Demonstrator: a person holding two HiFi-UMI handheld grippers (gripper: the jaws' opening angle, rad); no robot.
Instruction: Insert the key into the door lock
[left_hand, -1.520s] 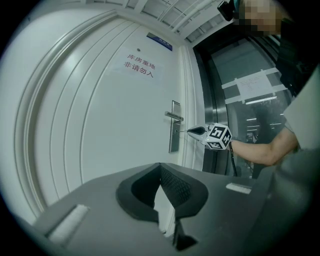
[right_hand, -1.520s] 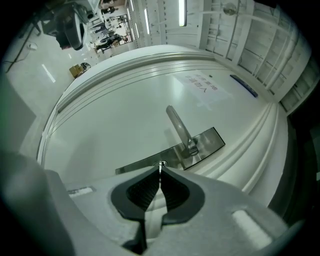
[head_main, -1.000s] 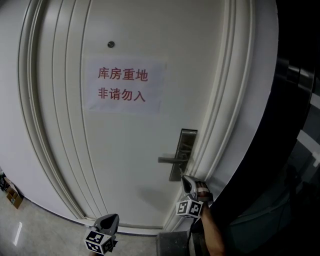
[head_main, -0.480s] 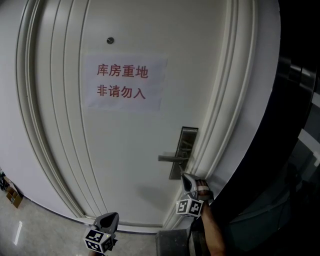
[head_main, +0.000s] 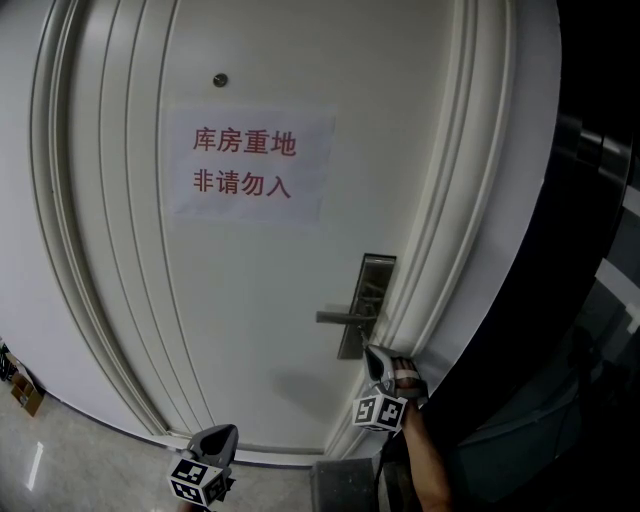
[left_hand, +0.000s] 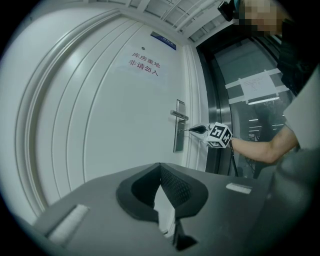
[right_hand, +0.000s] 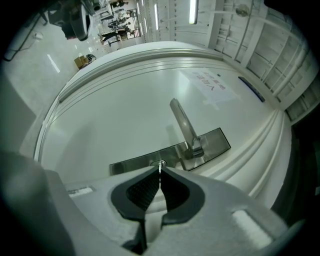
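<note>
A white door (head_main: 250, 300) carries a steel lock plate (head_main: 365, 300) with a lever handle (head_main: 345, 319). My right gripper (head_main: 372, 358) is level at the plate's lower part, just under the handle. It is shut on a thin metal key (right_hand: 160, 169), whose tip sits at the round keyhole (right_hand: 159, 163). From the side, the key (left_hand: 189, 131) bridges the short gap between the right gripper (left_hand: 199, 130) and the plate (left_hand: 178, 132). Low and to the left, my left gripper (head_main: 222, 435) is well away from the lock, jaws shut with nothing in them (left_hand: 160, 167).
A paper sign (head_main: 248, 168) with red characters hangs under a peephole (head_main: 220, 80). Raised mouldings (head_main: 420, 250) frame the door. A dark glass wall (head_main: 590, 300) stands to the right. A cardboard box (head_main: 25, 395) lies on the floor at the far left.
</note>
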